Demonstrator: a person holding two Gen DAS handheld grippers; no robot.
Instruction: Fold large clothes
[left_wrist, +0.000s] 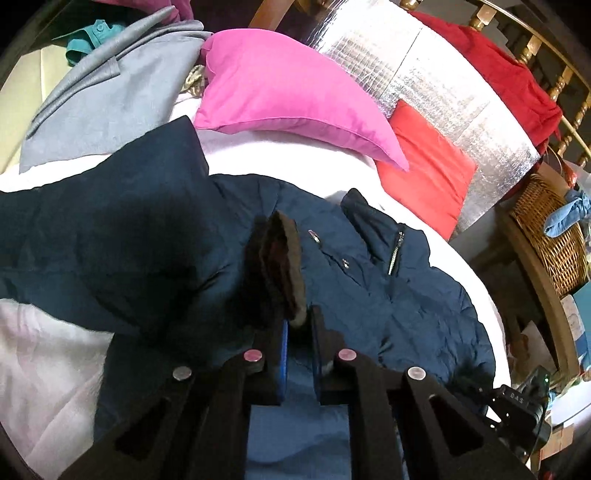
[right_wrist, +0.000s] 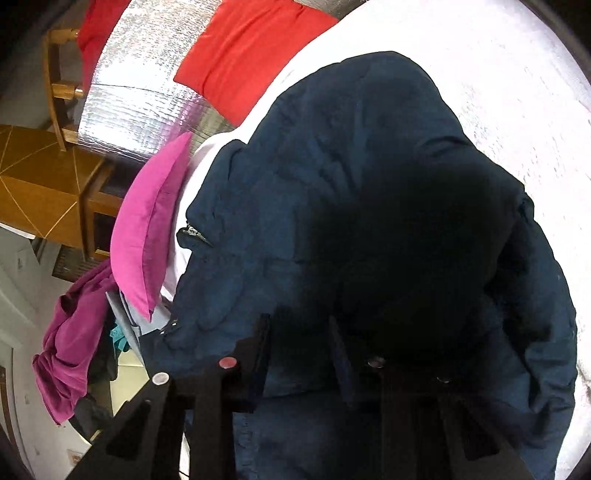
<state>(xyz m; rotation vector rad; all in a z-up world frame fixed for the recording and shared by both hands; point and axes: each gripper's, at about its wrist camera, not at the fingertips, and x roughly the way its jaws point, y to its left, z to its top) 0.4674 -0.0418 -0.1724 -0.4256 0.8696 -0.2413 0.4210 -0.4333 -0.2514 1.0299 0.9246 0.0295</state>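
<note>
Left wrist view. The left gripper (left_wrist: 298, 328) stands with its jaws narrowly apart, closed in on the fur trim (left_wrist: 280, 266) of the jacket (left_wrist: 369, 280). The trim sits between the fingertips; it appears pinched, though the contact is partly in shadow. The jacket lies spread on the white bed (left_wrist: 48, 350), directly ahead of this gripper. Its long axis runs from the dark folded part left of the trim to the zip pocket (left_wrist: 395, 254) on the right. The pink pillow (left_wrist: 288, 92) lies beyond the jacket, well apart from the trim.

Right wrist view. The right gripper (right_wrist: 301, 332) is over the jacket (right_wrist: 332, 166), fingers (right_wrist: 264, 343) wide apart, with fabric beneath and between them. Whether it grips is not shown; shadow covers the tips. The jacket's bulk extends ahead of it, with the pink pillow (right_wrist: 147, 229) left of it.

Judgement: both grippers are at the jacket's near edge, and the left has the surer hold. Folding likely means carrying that edge forward over the body, away from the grippers.
</note>
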